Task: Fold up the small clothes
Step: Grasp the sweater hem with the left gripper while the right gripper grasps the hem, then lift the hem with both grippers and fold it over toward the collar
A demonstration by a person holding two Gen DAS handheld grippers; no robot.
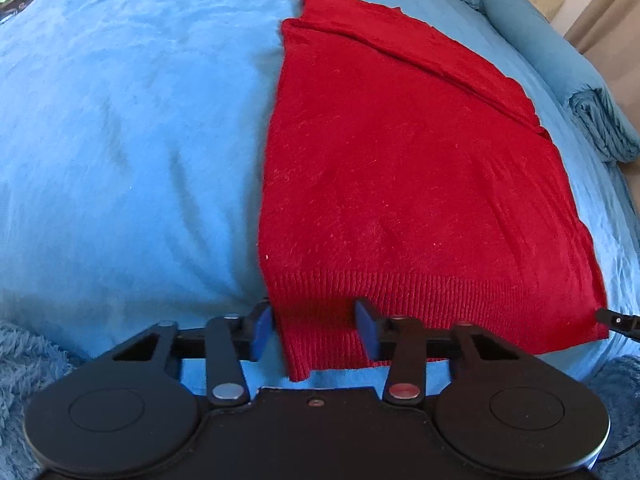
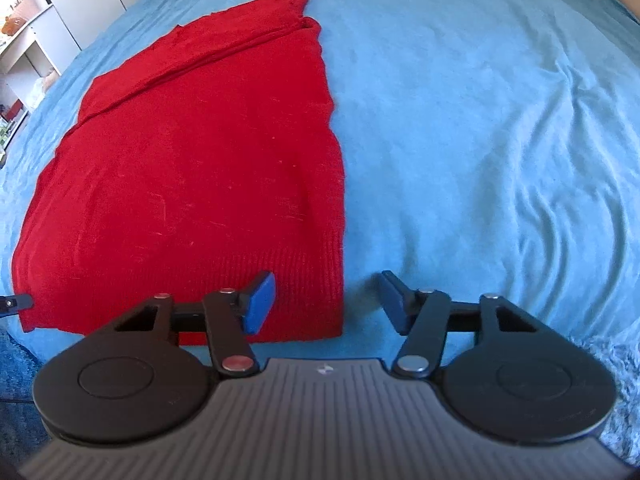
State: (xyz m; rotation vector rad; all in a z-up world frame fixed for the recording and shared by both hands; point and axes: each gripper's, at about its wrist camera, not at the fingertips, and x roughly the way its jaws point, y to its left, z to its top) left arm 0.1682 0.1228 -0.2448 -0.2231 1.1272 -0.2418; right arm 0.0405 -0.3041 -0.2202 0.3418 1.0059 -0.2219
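A red knitted sweater (image 1: 400,184) lies flat on the blue bed cover, its ribbed hem nearest me and a sleeve folded across the far part. My left gripper (image 1: 315,330) straddles the hem's near left corner. The cloth fills the gap between the blue pads (image 1: 262,332), and the jaws stand apart, not clamped. My right gripper (image 2: 327,304) is open over the sweater's (image 2: 192,168) near right corner. One of its pads (image 2: 260,304) is above the ribbing, and the other is over bare cover beside the edge.
The blue bed cover (image 2: 480,140) spreads wide on both sides of the sweater. A rolled blue blanket (image 1: 560,72) lies at the far right in the left wrist view. White shelves (image 2: 24,48) stand beyond the bed. Fluffy blue fabric (image 1: 24,360) lines the near edge.
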